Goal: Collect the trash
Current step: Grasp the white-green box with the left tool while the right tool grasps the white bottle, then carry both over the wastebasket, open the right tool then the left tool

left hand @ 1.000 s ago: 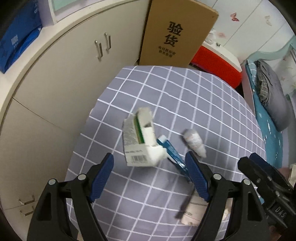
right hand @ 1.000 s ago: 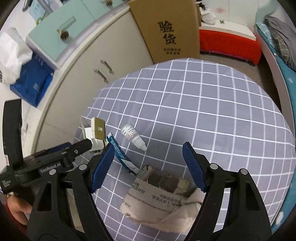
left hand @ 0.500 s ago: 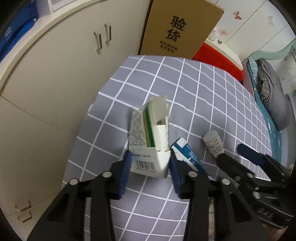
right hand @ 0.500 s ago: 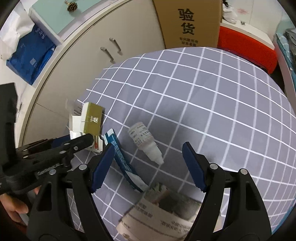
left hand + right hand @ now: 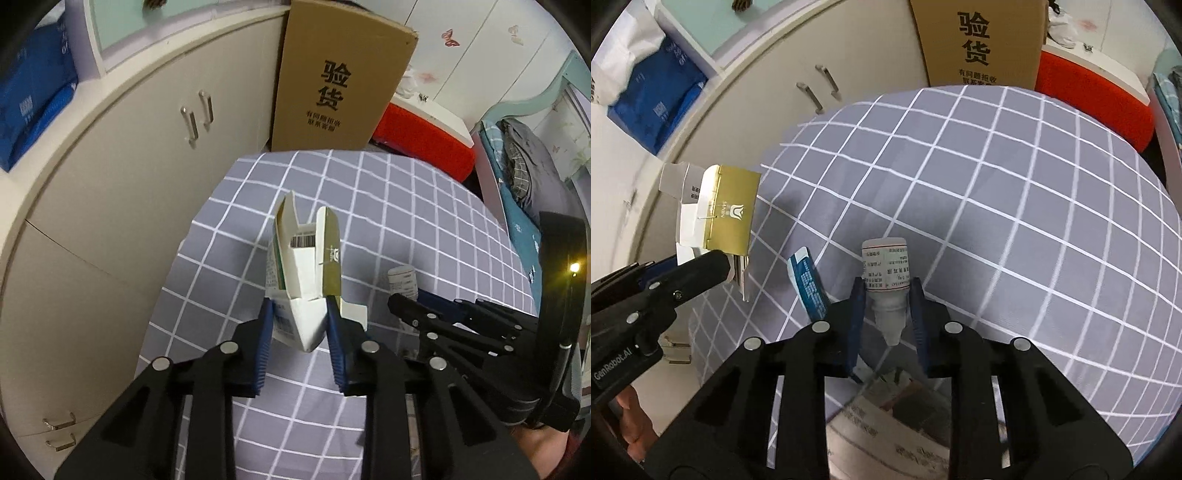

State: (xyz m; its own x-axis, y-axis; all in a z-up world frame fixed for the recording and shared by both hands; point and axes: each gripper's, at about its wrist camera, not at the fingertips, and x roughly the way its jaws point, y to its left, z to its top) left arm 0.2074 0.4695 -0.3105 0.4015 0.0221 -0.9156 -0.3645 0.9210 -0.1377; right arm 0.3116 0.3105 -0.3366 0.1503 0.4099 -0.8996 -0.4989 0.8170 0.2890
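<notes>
My left gripper [image 5: 299,317] is shut on an opened white and gold carton [image 5: 306,266] and holds it above the grey checked tablecloth [image 5: 406,206]. The carton also shows at the left of the right wrist view [image 5: 720,206]. My right gripper [image 5: 886,299] is shut on a small white dropper bottle [image 5: 886,273], its nozzle pointing back toward the camera. The bottle's top shows in the left wrist view [image 5: 402,280]. A blue flat packet [image 5: 809,284] lies on the cloth just left of the right gripper. A newspaper bag [image 5: 894,424] sits below the right gripper.
A tall brown cardboard box [image 5: 340,85] stands at the table's far edge. A red and white box [image 5: 424,140] is behind it to the right. Cream cabinets [image 5: 147,155] run along the left. A bed [image 5: 535,184] is at the right.
My left gripper closed on the carton and lifted it off the cloth. My right gripper moved forward over the dropper bottle and closed on it.
</notes>
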